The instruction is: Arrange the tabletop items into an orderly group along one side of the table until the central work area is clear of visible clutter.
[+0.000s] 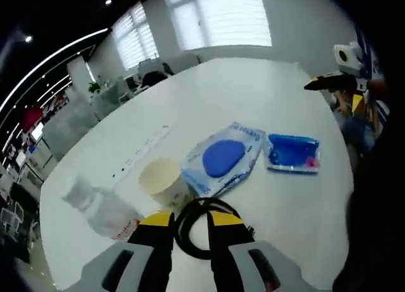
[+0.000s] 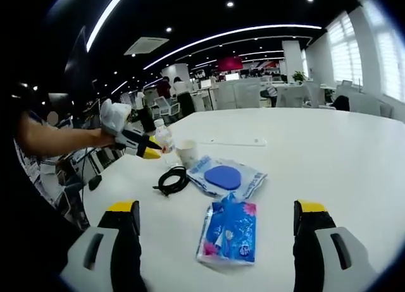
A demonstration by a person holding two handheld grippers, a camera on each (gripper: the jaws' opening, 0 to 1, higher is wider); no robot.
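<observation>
Nearest the left gripper [image 1: 190, 232], a coiled black cable [image 1: 201, 225] lies on the white tabletop [image 1: 253, 96] between narrowly parted jaws, not clamped. It should be light and floppy; take it across the bundled loops. Beyond stand a cream paper cup [image 1: 161, 178] and a clear plastic bottle [image 1: 101, 206], both easily tipped. Farther: a white-and-blue wipes pack [image 1: 223, 158], then a soft blue tissue packet [image 2: 231, 232] between the wide-open right gripper [image 2: 215, 232] jaws.
</observation>
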